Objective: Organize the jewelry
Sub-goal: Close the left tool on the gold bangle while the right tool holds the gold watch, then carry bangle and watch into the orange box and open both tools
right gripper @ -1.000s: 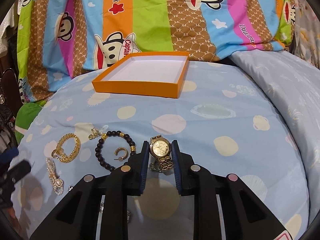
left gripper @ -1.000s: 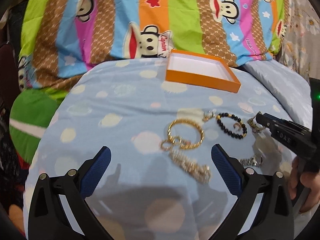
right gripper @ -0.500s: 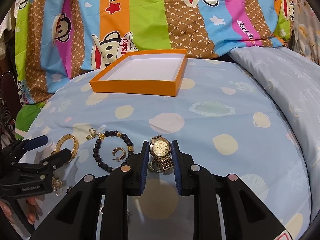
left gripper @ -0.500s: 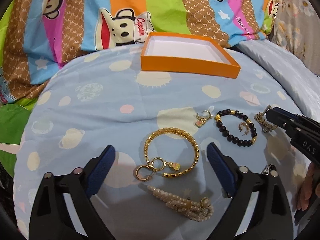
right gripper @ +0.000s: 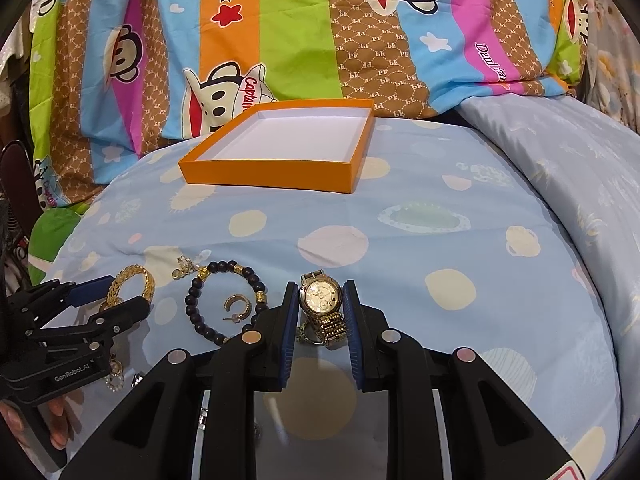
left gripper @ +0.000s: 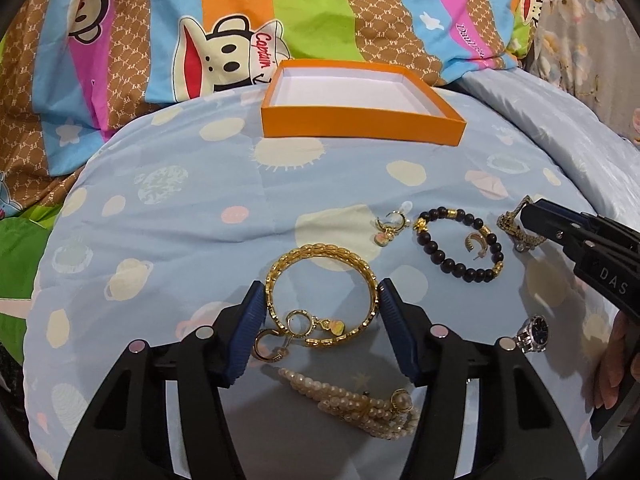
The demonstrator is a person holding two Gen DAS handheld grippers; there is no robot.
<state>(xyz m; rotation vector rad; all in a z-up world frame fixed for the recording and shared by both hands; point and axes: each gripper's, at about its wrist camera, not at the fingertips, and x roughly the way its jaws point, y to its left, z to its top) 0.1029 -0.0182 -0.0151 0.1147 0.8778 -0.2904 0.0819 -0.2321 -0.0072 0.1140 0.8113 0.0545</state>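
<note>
Right gripper [right gripper: 319, 304] is clamping the gold watch [right gripper: 321, 298]; left gripper [left gripper: 320, 304], open, is straddling the gold bangle [left gripper: 320, 276], both near the box [left gripper: 362, 124].

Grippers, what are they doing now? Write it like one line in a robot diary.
left gripper: around gold bangle | right gripper: shut on gold watch | orange box: empty
</note>
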